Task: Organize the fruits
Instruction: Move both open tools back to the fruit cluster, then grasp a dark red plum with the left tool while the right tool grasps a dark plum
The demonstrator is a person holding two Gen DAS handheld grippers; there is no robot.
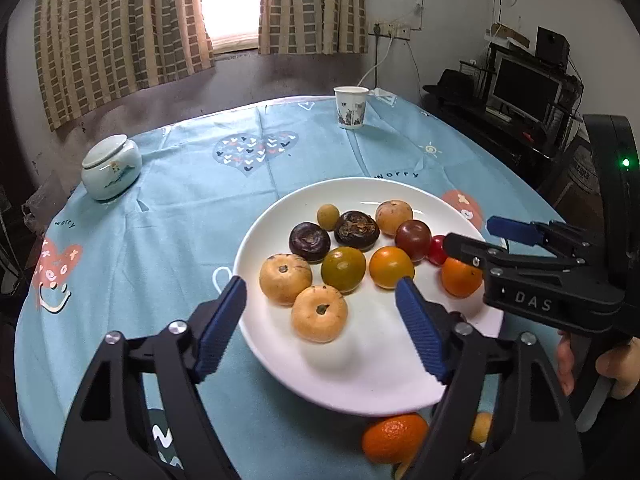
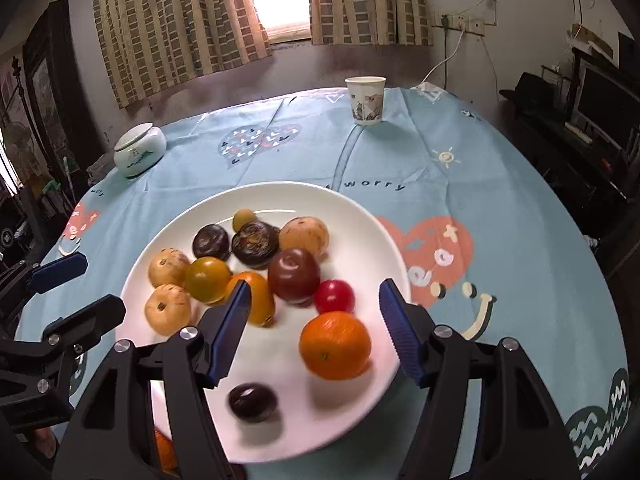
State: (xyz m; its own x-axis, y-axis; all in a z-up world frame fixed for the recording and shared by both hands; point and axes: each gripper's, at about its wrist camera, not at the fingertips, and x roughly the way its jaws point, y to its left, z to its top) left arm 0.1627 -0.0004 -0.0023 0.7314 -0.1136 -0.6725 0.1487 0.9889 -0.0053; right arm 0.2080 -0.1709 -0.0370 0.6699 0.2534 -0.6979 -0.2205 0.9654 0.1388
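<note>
A white plate point(image 1: 280, 360) point(image 2: 360, 232) holds several fruits: tan round ones, dark brown ones, yellow and dark red tomatoes, a red cherry tomato point(image 2: 334, 296) and an orange point(image 2: 335, 345). A small dark fruit point(image 2: 253, 401) lies blurred at the plate's near side. My left gripper point(image 1: 320, 312) is open and empty above the plate's near left part. My right gripper point(image 2: 314, 312) is open and empty, with the orange between its fingers' line; it also shows in the left wrist view point(image 1: 472, 236). Another orange point(image 1: 394, 438) and small fruits lie on the cloth beside the plate.
A blue patterned tablecloth point(image 1: 180, 208) covers the round table. A white lidded jar point(image 1: 111, 168) point(image 2: 139, 147) stands at the far left. A paper cup point(image 1: 351, 106) point(image 2: 366, 100) stands at the far edge. A monitor and shelves point(image 1: 524, 88) are to the right.
</note>
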